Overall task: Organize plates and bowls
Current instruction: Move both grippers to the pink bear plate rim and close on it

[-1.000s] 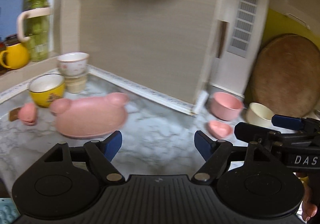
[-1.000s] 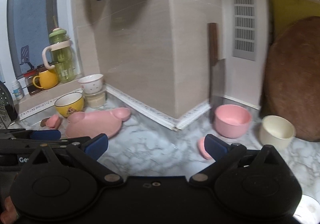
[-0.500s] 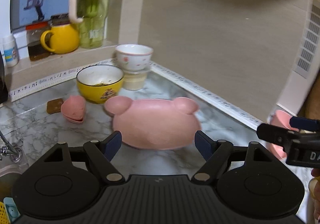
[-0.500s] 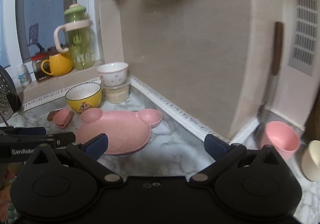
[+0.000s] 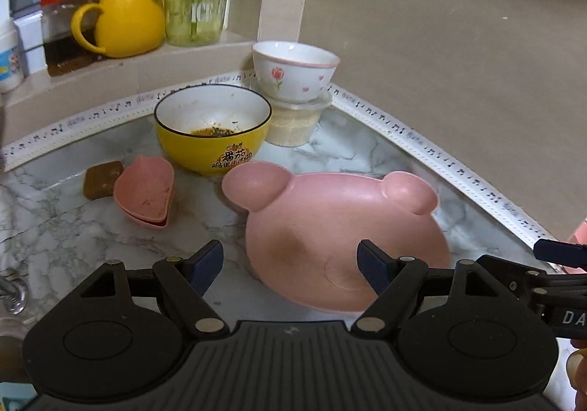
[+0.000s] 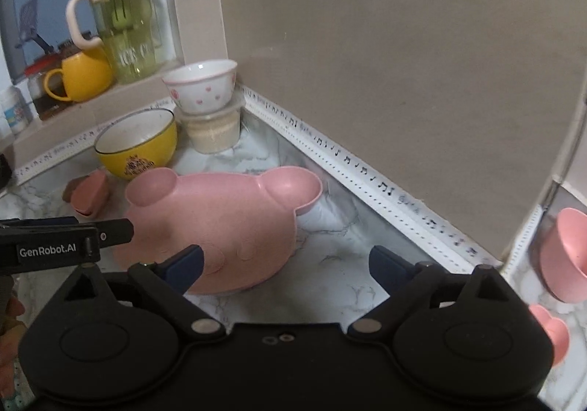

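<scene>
Pink bear-shaped plate [image 5: 341,224] with two round ears; left jaws open, right jaws closing, empty.

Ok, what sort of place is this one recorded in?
Most likely a home kitchen: a marble-patterned countertop in a wall corner carries a used yellow bowl and a pink bear-shaped plate, with a yellow mug on the window ledge.
</scene>
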The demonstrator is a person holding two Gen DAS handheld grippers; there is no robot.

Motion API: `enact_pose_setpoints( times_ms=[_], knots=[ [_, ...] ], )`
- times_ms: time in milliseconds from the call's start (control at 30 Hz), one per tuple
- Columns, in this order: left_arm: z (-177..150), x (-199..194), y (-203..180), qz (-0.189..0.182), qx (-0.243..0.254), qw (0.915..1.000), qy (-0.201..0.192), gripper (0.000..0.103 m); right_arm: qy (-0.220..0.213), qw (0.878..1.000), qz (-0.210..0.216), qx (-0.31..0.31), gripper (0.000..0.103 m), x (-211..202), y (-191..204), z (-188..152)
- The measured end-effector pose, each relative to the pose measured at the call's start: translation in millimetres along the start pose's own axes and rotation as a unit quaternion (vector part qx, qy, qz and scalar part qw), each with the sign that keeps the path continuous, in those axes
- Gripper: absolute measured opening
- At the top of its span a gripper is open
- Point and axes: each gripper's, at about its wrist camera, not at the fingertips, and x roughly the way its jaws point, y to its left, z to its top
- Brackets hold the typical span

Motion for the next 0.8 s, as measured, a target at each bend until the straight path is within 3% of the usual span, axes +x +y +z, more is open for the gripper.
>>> enact_pose_setpoints(
  times_ms=[400,567,800],
  knots=[
    [9.1,44.6,8.1,0.003,-0.007,0.9995,0.032,0.079,0.052,0.998,0.012,0.034,0.07,46.7,-2.7,9.9],
    [8.3,52.4,8.1,0.012,-0.004,0.9992,0.038,0.062,0.071,0.996,0.024,0.047,0.048,61.8,-7.0,13.4],
    [9.5,60.0,12.9,0.011,-0.024,0.9982,0.053,0.039,0.089,0.992,0.047,0.076,0.025,70.6,-13.4,14.8]
  ],
)
